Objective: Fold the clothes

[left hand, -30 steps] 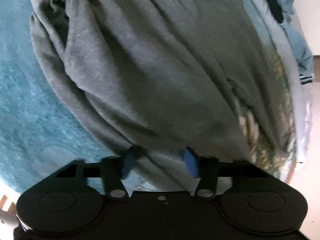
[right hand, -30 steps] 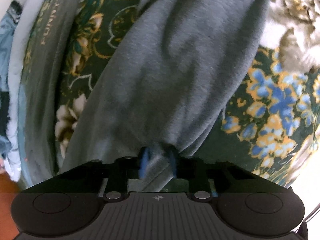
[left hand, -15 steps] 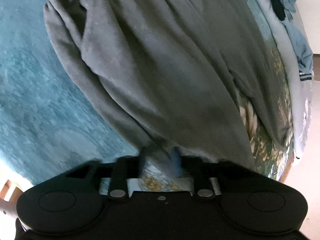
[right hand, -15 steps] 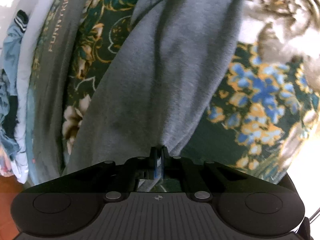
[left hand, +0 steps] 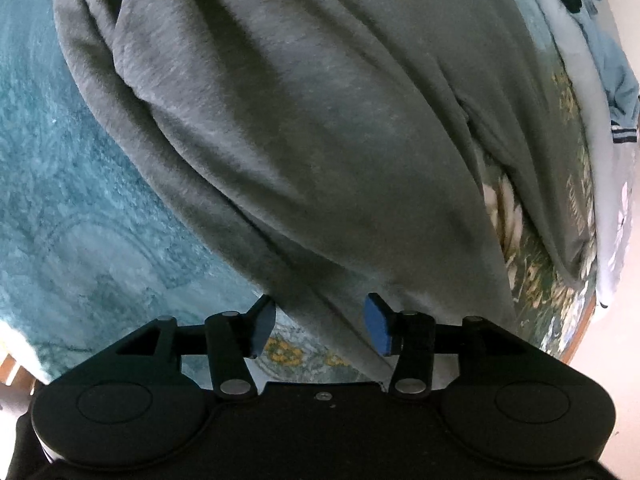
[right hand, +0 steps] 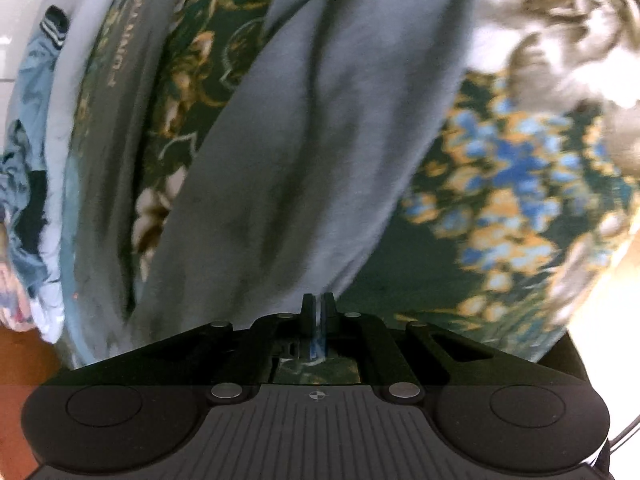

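Observation:
A grey sweatshirt lies bunched in folds on a patterned cloth surface. My left gripper is open, its blue pads on either side of the sweatshirt's near edge, which passes between them. In the right wrist view the same grey sweatshirt stretches away from my right gripper, whose jaws are pressed together on its near edge. The pinched fabric is mostly hidden by the fingers.
A teal patterned cloth covers the surface on the left. A dark green floral cloth lies under the sweatshirt. A grey printed garment and a pile of blue and white clothes lie along the far edge.
My left gripper was open, closed on the sweatshirt edge half a second ago, and is open again now. My right gripper went from slightly open to shut on the fabric and stays shut.

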Available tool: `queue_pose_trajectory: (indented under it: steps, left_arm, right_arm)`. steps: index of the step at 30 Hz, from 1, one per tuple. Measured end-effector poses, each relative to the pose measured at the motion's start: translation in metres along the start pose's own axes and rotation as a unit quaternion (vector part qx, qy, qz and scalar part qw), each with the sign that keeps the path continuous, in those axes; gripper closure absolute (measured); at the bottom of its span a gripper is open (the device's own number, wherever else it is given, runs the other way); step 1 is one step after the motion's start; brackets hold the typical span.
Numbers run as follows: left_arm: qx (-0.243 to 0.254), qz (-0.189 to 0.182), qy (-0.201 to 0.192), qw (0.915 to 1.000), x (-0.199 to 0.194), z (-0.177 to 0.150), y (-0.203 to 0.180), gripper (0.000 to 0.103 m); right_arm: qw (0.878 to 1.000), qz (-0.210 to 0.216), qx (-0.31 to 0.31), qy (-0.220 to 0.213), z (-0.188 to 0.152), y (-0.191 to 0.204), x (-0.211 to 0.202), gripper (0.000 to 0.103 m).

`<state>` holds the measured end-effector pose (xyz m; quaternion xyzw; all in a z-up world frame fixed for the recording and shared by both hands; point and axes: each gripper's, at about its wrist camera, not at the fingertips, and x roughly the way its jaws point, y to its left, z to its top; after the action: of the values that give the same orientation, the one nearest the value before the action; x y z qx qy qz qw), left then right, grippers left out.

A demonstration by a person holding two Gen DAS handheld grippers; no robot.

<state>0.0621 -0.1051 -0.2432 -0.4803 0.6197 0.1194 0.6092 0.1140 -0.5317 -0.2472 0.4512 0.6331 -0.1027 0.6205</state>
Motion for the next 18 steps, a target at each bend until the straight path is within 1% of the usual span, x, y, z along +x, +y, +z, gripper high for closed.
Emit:
queue_pose_trajectory:
  steps: [1, 2, 4, 6, 8, 10, 15, 18]
  left_arm:
    - [0.001, -0.002, 0.001, 1.0000, -0.002, 0.000, -0.002, 0.054]
    - [0.002, -0.003, 0.000, 1.0000, -0.004, 0.001, -0.004, 0.053]
    - [0.000, 0.001, -0.005, 1.0000, -0.005, 0.003, -0.006, 0.047]
    - [-0.008, 0.009, -0.005, 0.9999, -0.002, 0.004, -0.004, 0.047]
    - [-0.021, 0.007, 0.001, 0.9997, 0.001, 0.002, 0.000, 0.047]
    - [-0.026, 0.010, 0.000, 0.9996, 0.002, 0.002, 0.001, 0.047]
    - [-0.035, 0.018, -0.004, 0.9992, 0.003, 0.005, 0.003, 0.047]
    - [-0.039, 0.021, -0.010, 0.9990, 0.003, 0.005, 0.002, 0.048]
  right_arm:
    - [1.000, -0.003, -0.001, 0.002, 0.002, 0.004, 0.004, 0.096]
    - [1.000, -0.006, -0.002, 0.003, 0.003, 0.008, 0.008, 0.088]
    - [1.000, -0.011, -0.004, 0.006, 0.007, 0.016, 0.017, 0.083]
    - [1.000, -0.015, -0.003, 0.009, 0.006, 0.019, 0.020, 0.083]
    - [1.000, -0.013, 0.009, 0.011, 0.003, 0.016, 0.019, 0.075]
    - [1.000, -0.015, 0.010, 0.009, 0.004, 0.018, 0.022, 0.073]
    - [0.999, -0.028, 0.031, 0.011, 0.008, 0.017, 0.031, 0.074]
    - [0.999, -0.031, 0.032, 0.010, 0.010, 0.020, 0.034, 0.073]
